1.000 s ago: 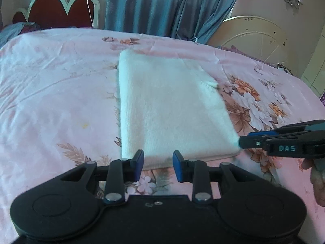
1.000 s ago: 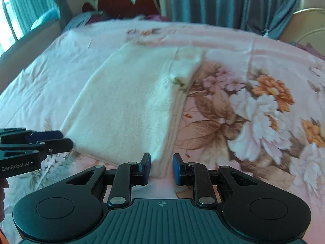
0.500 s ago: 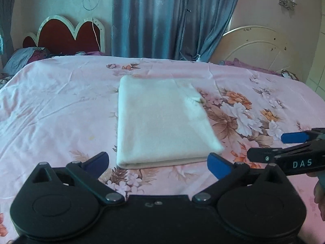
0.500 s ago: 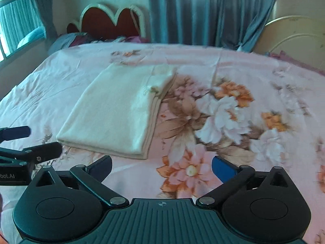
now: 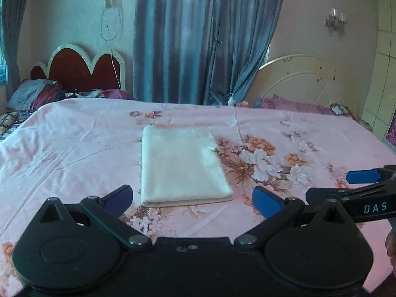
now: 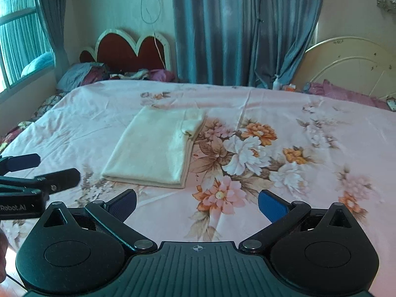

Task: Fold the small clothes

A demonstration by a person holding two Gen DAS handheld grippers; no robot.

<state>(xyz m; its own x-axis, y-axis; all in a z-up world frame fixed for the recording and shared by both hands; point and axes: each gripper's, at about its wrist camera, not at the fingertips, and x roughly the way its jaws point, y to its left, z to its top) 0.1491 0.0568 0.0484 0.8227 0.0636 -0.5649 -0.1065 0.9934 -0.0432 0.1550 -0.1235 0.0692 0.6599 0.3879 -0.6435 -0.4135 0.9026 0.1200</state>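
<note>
Cloth (image 5: 183,165) folded flat on bed (image 5: 74,143) | left gripper (image 5: 192,199) – spread wide, empty | right gripper (image 6: 197,203) – spread wide, empty

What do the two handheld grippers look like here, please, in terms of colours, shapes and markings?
The left gripper and right gripper are matte black, each with two round discs and angled linkage arms joined by silver pivots, ending in blue-padded jaws. The right gripper's base is ribbed dark teal with a small crosshair mark; its side reads "DAS". The left gripper's side shows "Robot.AI", partly cut off. No sleeves show.
</note>
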